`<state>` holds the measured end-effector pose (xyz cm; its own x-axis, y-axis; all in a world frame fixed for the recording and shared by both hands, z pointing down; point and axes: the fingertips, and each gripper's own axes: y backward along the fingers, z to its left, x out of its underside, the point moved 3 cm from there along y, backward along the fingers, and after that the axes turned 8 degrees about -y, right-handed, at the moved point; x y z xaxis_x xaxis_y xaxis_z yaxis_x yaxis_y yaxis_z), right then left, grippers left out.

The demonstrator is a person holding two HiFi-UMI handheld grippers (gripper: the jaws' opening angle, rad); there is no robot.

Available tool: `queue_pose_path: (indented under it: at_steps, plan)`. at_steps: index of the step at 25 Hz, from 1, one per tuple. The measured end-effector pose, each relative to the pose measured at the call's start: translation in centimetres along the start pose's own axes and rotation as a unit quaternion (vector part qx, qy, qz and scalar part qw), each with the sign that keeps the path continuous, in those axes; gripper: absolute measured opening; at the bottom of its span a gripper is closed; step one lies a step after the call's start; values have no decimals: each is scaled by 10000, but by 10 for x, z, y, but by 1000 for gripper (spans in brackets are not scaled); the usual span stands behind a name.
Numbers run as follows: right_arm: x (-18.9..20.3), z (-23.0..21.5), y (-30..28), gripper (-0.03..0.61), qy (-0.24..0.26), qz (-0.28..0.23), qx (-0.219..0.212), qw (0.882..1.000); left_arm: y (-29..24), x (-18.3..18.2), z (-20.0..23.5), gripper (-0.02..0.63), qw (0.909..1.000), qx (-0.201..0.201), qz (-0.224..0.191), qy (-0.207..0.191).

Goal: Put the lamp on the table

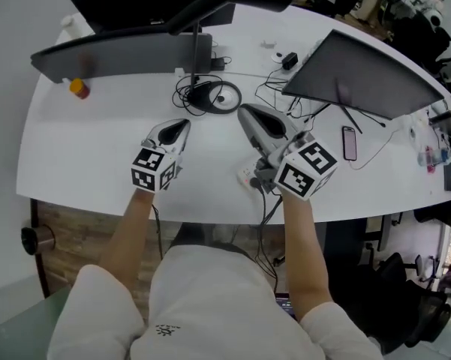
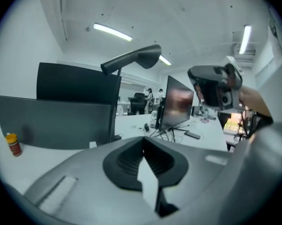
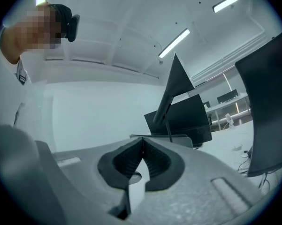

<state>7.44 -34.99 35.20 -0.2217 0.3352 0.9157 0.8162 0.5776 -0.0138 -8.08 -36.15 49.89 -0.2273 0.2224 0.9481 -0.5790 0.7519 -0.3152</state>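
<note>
1. The left gripper is held over the near half of the table. Its jaws are pressed together with nothing between them, and its tips point toward the table's far edge.
2. The right gripper is held beside it, also over the table's near half. Its jaws are likewise pressed together and empty, and it angles toward the table's middle.
3. Two bare forearms reach out of white sleeves across the table's near edge. The marker cubes on both grippers sit on the person's side.
4. The lamp stands on the table at its middle, just beyond both sets of tips and apart from them.
5. Its thin post rises upright from the round base. At the top, the long head runs crosswise. In the left gripper view it slants gently upward to the right and ends in a broader, rounded tip.
6. The lamp is dark grey to black throughout. The base is a flat disc with a pale ring, and a black cable lies in loose loops against it on the white tabletop.
</note>
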Motion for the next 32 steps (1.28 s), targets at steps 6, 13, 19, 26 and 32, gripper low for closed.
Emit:
queue_pose_path:
  at_steps: [6, 13, 19, 26, 32]
  plan:
    - [5, 30, 40, 2, -1, -81, -165, 9998, 45, -21, -44, -6, 9997, -172, -115, 155]
    - [22, 62, 83, 2, -70, -5, -374, 9993, 87, -40, -102, -6, 9993, -88, -360, 86]
    - [30, 79, 108, 2, -51, 11, -365, 9993, 110, -46, -126, -6, 9988, -27, -481, 122]
    - [29, 94, 116, 2, 83, -61, -271, 9996, 128, -52, -130, -8, 9980, 66, -624, 94]
    - [35, 106, 111, 0, 108, -63, -109, 9999, 143, -47, -126, -8, 9982, 245, -539, 56]
